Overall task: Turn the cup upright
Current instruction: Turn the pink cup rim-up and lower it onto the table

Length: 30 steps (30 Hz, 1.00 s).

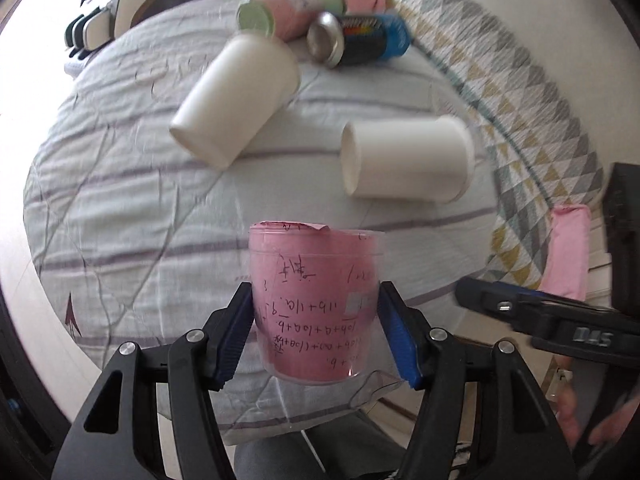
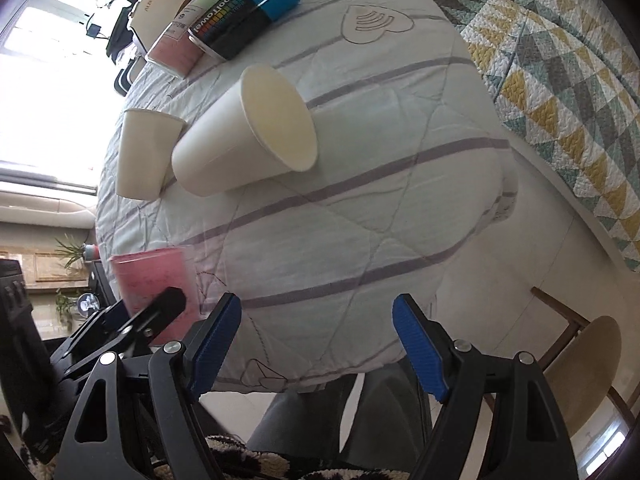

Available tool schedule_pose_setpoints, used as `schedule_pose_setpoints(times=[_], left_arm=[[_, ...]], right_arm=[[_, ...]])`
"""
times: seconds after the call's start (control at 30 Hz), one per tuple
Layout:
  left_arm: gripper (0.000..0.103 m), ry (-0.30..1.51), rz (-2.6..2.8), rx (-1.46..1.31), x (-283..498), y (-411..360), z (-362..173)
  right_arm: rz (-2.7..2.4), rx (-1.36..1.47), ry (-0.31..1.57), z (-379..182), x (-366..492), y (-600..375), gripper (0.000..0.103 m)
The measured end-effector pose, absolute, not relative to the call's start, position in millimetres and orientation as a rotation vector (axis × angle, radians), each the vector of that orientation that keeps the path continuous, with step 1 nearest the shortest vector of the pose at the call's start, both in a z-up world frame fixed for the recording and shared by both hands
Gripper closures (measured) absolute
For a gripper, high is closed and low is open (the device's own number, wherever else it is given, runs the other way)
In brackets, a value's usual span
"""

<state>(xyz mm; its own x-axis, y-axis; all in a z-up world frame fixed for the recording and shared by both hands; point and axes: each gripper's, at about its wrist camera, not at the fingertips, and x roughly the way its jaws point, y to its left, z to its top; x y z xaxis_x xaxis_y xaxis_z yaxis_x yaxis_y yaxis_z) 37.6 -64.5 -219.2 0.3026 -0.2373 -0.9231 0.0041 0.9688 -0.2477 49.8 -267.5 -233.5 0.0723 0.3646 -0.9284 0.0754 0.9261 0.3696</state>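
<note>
My left gripper (image 1: 316, 336) is shut on a clear plastic cup lined with pink written-on paper (image 1: 316, 304); the cup stands upright between the blue pads (image 1: 236, 332), mouth up, near the front edge of the quilt. The same cup shows in the right wrist view (image 2: 154, 280), with the left gripper's black fingers (image 2: 160, 312) around it. My right gripper (image 2: 316, 344) is open and empty, just right of the cup. Two white paper cups lie on their sides on the quilt: one at the middle (image 1: 236, 100), one to the right (image 1: 408, 158).
A pale striped quilt (image 1: 120, 208) covers the table. At its far side lie a pink and green canister (image 1: 288, 12) and a black and blue can (image 1: 360, 38). A triangle-patterned blanket (image 1: 532, 128) lies to the right. A wooden stool (image 2: 580, 372) stands by the table.
</note>
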Motion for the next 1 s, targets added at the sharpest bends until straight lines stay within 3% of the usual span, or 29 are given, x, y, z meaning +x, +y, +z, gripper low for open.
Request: schedule_pose_setpoints(times=[0.27,0.47,0.63,0.83,1.0], left_arm=[[0.04,1.056,-0.353,-0.212,34.6,-67.7,-172.1],[0.04,1.01,-0.478,-0.222,31.2,-63.5,-161.3],[0.039,1.019,-0.476,-0.173,26.0,-65.5,-160.2],[0.026,1.087,-0.359,-0.116,35.5,-66.4,-182.4],[0.026,1.164,-0.295,-0.085,46.9,-63.5,-209.8]], right_arm=[[0.303,0.411,1.38,-219.9,59.1,-259.6,0.024],[0.375,0.547,1.361,-221.8,68.7,-267.8,0.025],[0.488,0.584,1.331,-215.8,72.7,-262.0,0.035],[0.495,0.496,1.325,-210.1,76.0,-246.5,0.035],[0.432,0.477,1.366,-229.8,82.8,-241.2,0.035]])
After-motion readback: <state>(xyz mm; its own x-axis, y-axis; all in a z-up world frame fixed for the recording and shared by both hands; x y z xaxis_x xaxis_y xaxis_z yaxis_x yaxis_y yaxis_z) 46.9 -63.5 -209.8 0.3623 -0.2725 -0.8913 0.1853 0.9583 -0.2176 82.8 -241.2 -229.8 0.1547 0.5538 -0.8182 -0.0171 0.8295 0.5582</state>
